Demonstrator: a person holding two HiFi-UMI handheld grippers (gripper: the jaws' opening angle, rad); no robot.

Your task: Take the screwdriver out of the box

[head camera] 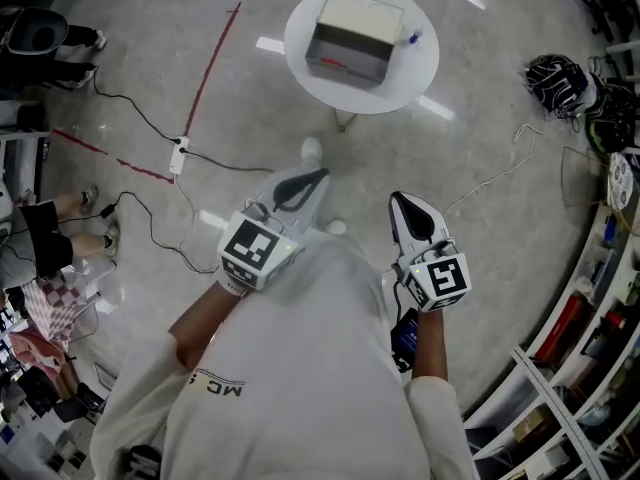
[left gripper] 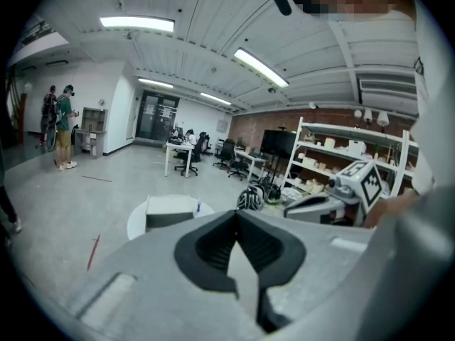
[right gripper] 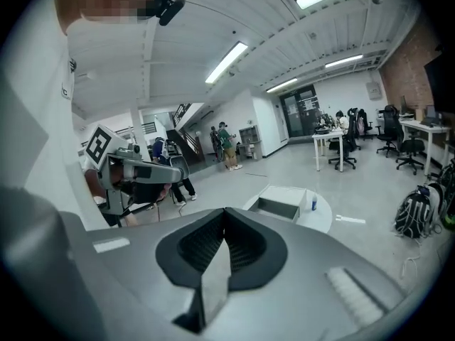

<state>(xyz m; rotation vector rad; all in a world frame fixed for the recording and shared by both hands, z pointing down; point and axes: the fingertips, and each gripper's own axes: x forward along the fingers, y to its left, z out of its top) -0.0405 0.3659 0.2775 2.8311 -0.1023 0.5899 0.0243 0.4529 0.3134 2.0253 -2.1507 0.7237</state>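
Note:
A grey box [head camera: 352,40] with a white top stands on a small round white table [head camera: 420,73] some way ahead of me. A small red shape [head camera: 335,65] shows in its dark open side; whether it is the screwdriver I cannot tell. My left gripper [head camera: 318,176] and right gripper [head camera: 398,200] hang side by side in front of my chest, well short of the table, both shut and empty. The left gripper view shows its jaws [left gripper: 237,215] meeting, with the box [left gripper: 169,212] far beyond. The right gripper [right gripper: 225,212] is likewise shut, with the box [right gripper: 279,206] in the distance.
A small blue bottle [head camera: 412,38] stands on the table beside the box. A power strip [head camera: 180,155] with cables and a red tape line [head camera: 212,63] lie on the floor to the left. Shelves [head camera: 580,358] and helmets [head camera: 558,78] stand at the right, and a seated person [head camera: 45,230] at the left.

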